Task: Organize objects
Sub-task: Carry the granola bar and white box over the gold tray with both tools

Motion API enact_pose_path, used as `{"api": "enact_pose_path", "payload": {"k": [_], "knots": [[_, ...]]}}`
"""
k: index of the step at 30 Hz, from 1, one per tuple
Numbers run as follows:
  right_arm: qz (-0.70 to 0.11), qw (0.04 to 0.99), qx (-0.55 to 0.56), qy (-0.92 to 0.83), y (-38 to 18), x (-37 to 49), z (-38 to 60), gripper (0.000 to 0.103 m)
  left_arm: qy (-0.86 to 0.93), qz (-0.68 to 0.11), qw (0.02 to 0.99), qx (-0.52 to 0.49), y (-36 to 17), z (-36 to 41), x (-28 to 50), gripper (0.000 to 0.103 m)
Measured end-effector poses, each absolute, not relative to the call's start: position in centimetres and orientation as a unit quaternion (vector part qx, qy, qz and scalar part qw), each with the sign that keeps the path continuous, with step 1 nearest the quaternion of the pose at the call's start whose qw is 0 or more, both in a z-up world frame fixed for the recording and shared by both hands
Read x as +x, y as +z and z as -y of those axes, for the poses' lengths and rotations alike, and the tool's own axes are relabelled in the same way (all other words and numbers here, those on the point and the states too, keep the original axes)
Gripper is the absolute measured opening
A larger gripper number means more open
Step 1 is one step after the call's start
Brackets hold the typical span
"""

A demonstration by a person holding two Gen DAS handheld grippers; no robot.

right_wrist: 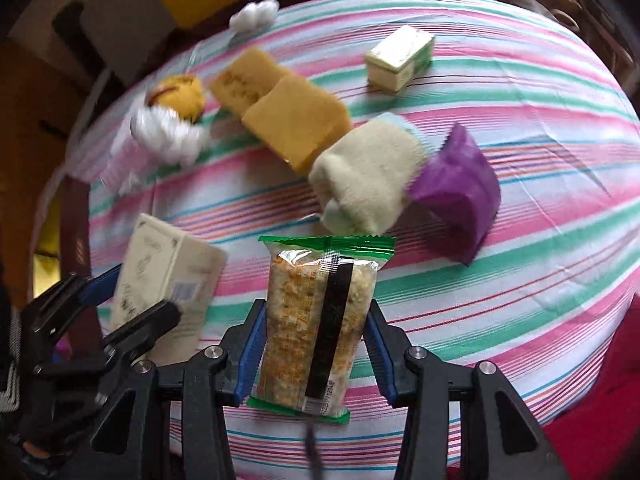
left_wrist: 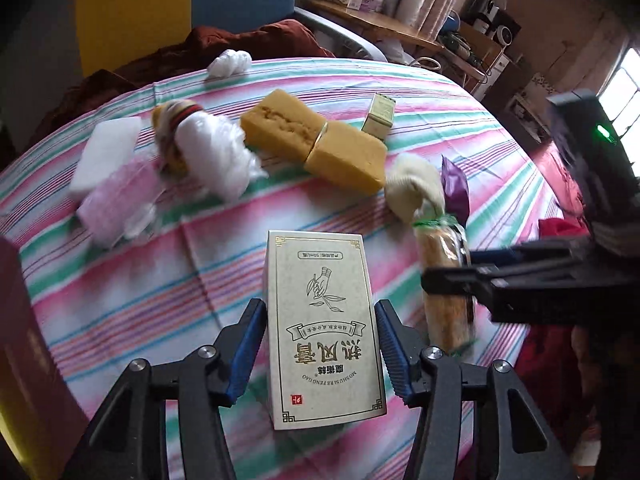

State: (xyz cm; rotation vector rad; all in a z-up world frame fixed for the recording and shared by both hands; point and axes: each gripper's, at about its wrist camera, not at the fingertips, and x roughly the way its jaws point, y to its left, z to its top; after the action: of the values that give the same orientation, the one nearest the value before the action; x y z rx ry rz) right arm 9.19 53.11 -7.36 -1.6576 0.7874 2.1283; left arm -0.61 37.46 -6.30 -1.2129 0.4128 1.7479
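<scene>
Left wrist view: the left tool [left_wrist: 322,344] grips a cream carton [left_wrist: 325,332] above the striped surface [left_wrist: 160,280], long axis running along the fingers. Print reads "MO SHU SI BEE FENG GAO"

Right wrist view: the right tool [right_wrist: 316,344] clamps a green-edged rice cracker packet [right_wrist: 316,328], lengthwise between the fingers, beside the carton; its label is illegible

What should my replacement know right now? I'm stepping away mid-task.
Left gripper: shut on the cream box, held over the striped cloth.
Right gripper: shut on the snack pack.
Lying on the cloth: yellow sponges, rolled sock, purple packet, small box.
Done: two items picked up. Left: place both, then sort the others.
</scene>
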Motion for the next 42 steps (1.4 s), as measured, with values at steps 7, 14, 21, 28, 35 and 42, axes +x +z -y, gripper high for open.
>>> {"api": "enact_pose_path", "payload": {"k": [7,14,21,28,35,42], "knots": [[-0.250,0.189,-0.623,0.716,-8.9,7.9,-51.7,0.048,0.716,-0.177,0.456,-0.498,-7.6,-37.5,-0.1,0.059],[-0.249,0.198,-0.618,0.719,-8.6,8.5,-51.4,0.047,0.722,-0.159,0.468,-0.484,-6.7,-35.9,0.3,0.053],[-0.251,0.194,-0.561,0.764,-6.3,9.8,-50.4,0.046,0.752,-0.097,0.467,-0.456,-2.9,-30.2,-0.4,0.053],[-0.246,0.148,-0.501,0.817,-1.7,8.5,-45.9,0.046,0.813,-0.038,0.397,-0.423,0.8,-19.8,-4.5,0.053],[-0.191,0.040,-0.460,0.866,3.7,0.2,-38.7,0.046,0.864,0.007,0.263,-0.429,0.2,-9.0,-11.9,0.053],[-0.138,-0.052,-0.496,0.856,2.1,-9.4,-29.1,0.046,0.868,0.031,0.183,-0.461,-3.4,-3.6,-16.4,0.053]]}}
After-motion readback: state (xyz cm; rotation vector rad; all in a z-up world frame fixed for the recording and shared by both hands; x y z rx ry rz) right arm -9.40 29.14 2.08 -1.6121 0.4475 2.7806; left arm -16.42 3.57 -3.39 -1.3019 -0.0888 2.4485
